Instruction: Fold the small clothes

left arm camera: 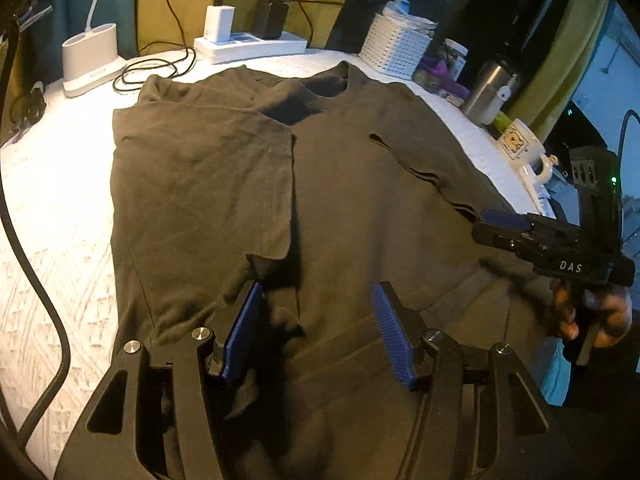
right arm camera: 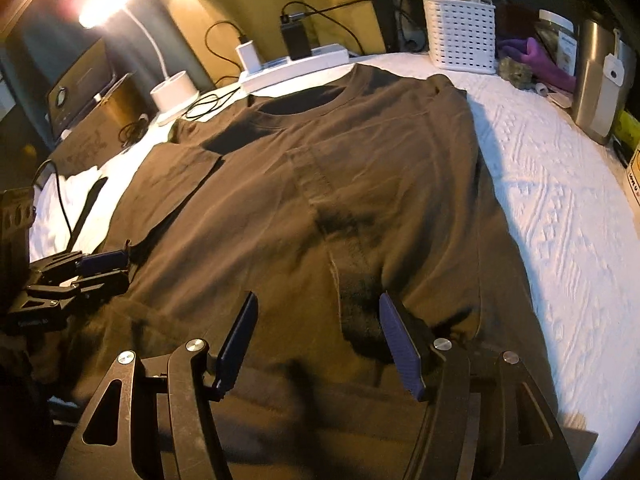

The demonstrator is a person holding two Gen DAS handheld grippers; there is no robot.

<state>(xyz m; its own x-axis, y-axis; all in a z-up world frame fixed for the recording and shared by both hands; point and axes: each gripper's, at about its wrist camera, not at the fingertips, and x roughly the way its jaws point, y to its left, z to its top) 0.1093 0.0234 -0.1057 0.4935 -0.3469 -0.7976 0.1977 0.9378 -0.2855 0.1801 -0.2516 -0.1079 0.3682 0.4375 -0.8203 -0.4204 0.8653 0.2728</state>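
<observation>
Jaws parted, empty, both grippers; ribbed blue pads [left arm camera: 390,332] over soft dark T-shirt [left arm camera: 340,184], quilted white cover [right arm camera: 560,216].

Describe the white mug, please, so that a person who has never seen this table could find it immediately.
Start from the dark T-shirt spread over the white textured table cover. In the left wrist view, follow the cluttered edge on its right, past the white slotted basket and the steel tumbler. The white mug stands next; only it has a handle and a small yellowish picture.
</observation>
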